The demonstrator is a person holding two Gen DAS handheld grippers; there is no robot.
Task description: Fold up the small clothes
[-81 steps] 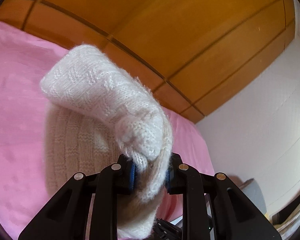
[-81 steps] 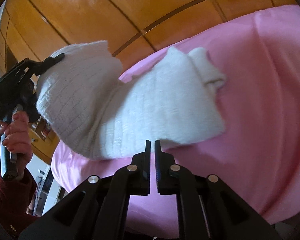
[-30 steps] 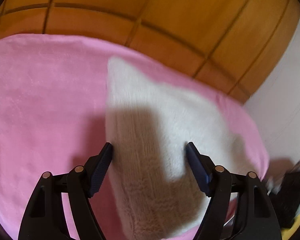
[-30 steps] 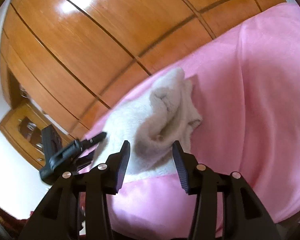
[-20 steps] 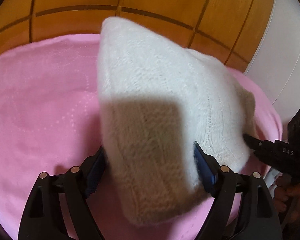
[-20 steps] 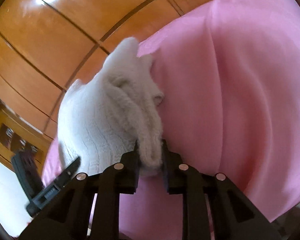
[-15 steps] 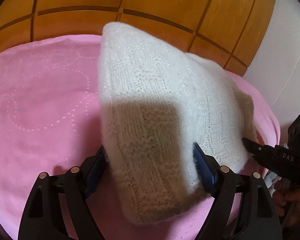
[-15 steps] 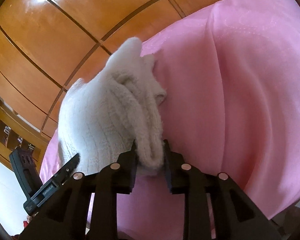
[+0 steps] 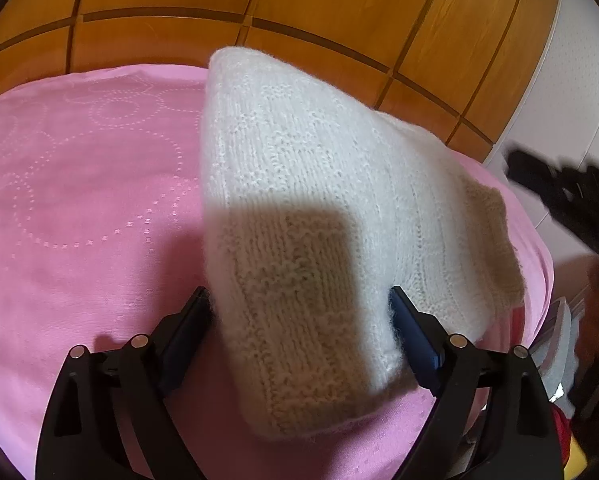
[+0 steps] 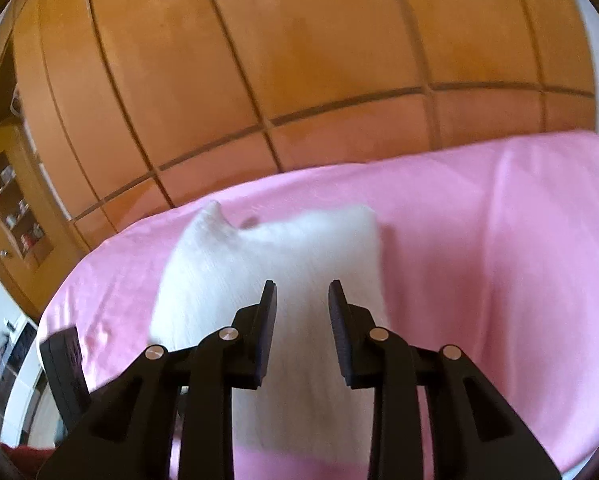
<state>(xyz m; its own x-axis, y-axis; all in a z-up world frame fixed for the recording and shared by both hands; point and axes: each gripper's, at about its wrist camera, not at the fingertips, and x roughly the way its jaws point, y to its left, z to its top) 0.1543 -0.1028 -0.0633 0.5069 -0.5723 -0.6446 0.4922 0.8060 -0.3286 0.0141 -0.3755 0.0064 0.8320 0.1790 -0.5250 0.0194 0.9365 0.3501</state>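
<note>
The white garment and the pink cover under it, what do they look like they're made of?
The white knit garment looks like soft wool or acrylic yarn: ribbed stitch columns and a fuzzy halo along its edges. The pink bed cover looks like smooth woven fabric with a faint sheen, patterned with rings of small dots; the fibre cannot be told.

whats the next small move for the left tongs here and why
Probably draw the left tongs back off the white knit garment. It lies folded on the pink sheet, the fingers are spread wide around it, and the right tongs are open too.
</note>
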